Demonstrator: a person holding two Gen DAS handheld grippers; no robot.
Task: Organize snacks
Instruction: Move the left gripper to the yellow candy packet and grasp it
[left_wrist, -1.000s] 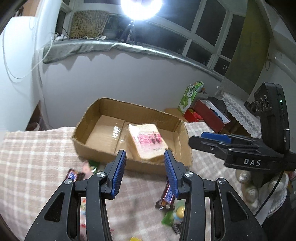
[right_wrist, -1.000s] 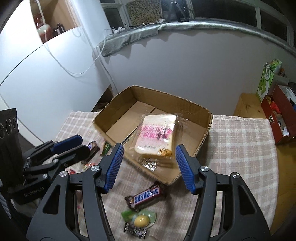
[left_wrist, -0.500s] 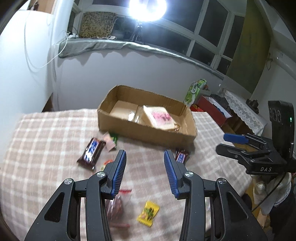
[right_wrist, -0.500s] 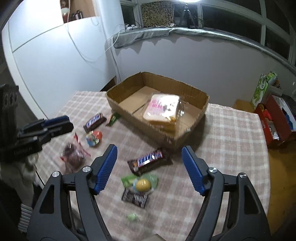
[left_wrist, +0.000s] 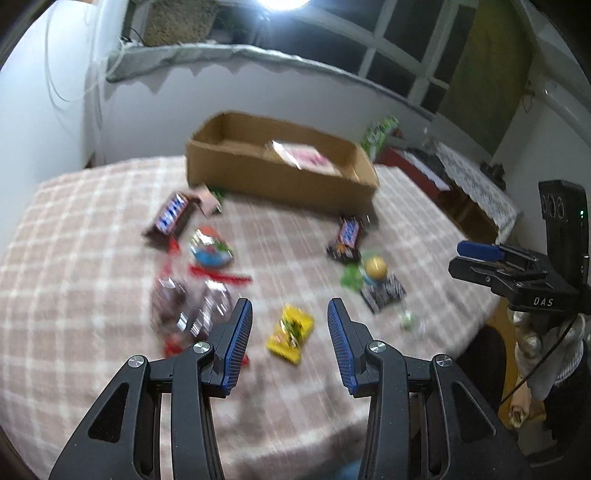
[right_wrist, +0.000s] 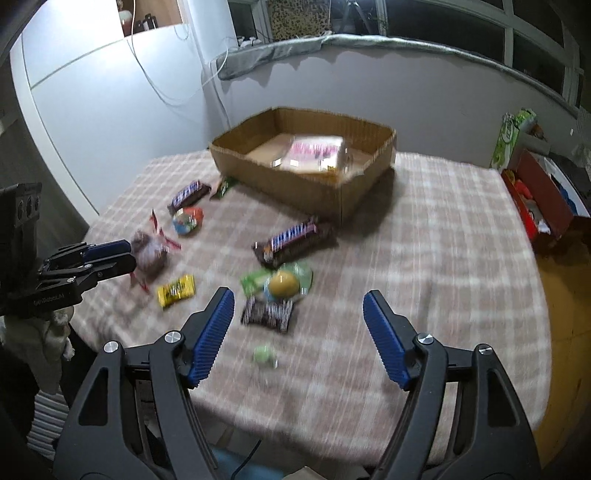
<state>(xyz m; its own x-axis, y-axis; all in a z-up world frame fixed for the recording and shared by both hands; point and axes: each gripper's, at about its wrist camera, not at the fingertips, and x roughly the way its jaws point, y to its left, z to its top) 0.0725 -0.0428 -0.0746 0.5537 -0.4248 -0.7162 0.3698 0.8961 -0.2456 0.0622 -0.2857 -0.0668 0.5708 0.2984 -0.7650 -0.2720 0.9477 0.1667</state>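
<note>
A cardboard box (left_wrist: 280, 181) (right_wrist: 306, 177) at the far side of the checked tablecloth holds a wrapped bread packet (right_wrist: 314, 151). Loose snacks lie in front of it: two chocolate bars (right_wrist: 190, 194) (right_wrist: 291, 240), a yellow packet (left_wrist: 291, 332), a dark bag (left_wrist: 188, 310), a yellow ball sweet (right_wrist: 282, 284) and a black-and-white packet (right_wrist: 267, 314). My left gripper (left_wrist: 289, 308) hovers open above the yellow packet, holding nothing. My right gripper (right_wrist: 298, 299) stands wide open above the black-and-white packet, also without anything in it.
A small green sweet (right_wrist: 264, 354) lies near the table's front edge. A red box (right_wrist: 539, 199) and a green carton (right_wrist: 511, 136) stand beyond the table on the right. A white wall (right_wrist: 110, 110) rises close on the left.
Both grippers have drawn back from the box toward the near table edge and sunk a little. The loose snacks have come into view, and the right jaws stand wider than a second ago.
</note>
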